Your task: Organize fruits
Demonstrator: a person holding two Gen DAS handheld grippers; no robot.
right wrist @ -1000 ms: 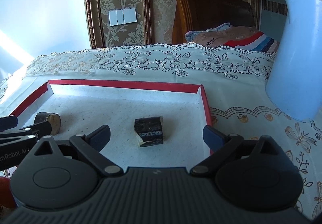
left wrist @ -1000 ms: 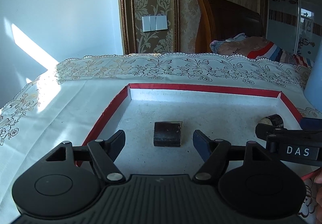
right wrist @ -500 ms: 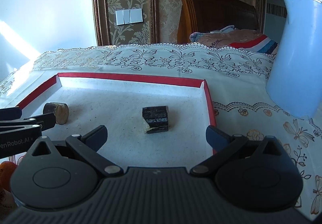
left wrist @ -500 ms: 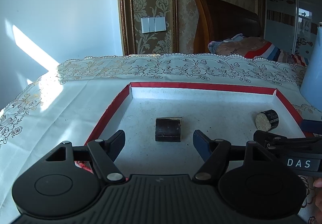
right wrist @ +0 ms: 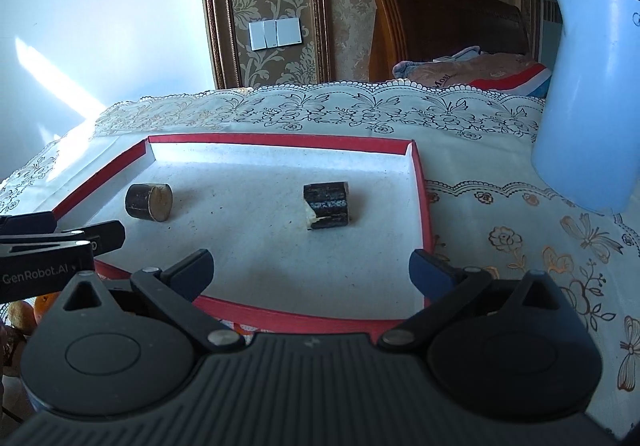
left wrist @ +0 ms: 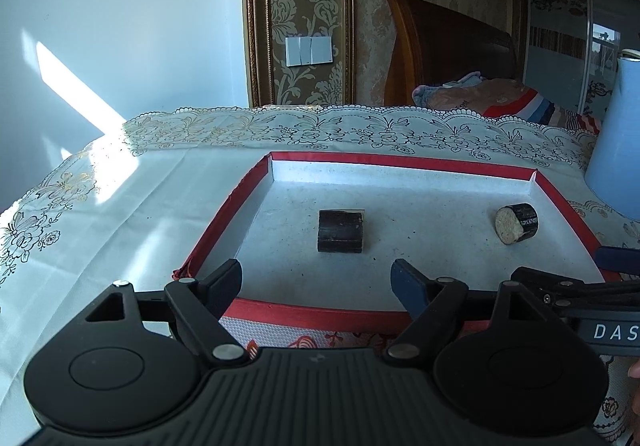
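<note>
Two dark pieces are seen inside the red-rimmed tray (left wrist: pixel 248 201): a blocky piece (left wrist: pixel 341 231) near its middle and a round piece (left wrist: pixel 516 224) by its right wall. The left gripper (left wrist: pixel 316 282) is held over the tray's near rim, its jaws opening with nothing between them. The right gripper (right wrist: pixel 310 270) is likewise held wide apart and empty there.

Lacy embroidered tablecloth (left wrist: pixel 120 213), matt speckled tray (left wrist: pixel 420 181) trimmed in red fabric, rough bark-like chunks (right wrist: pixel 326 205), smooth glossy kettle (right wrist: pixel 592 105).
</note>
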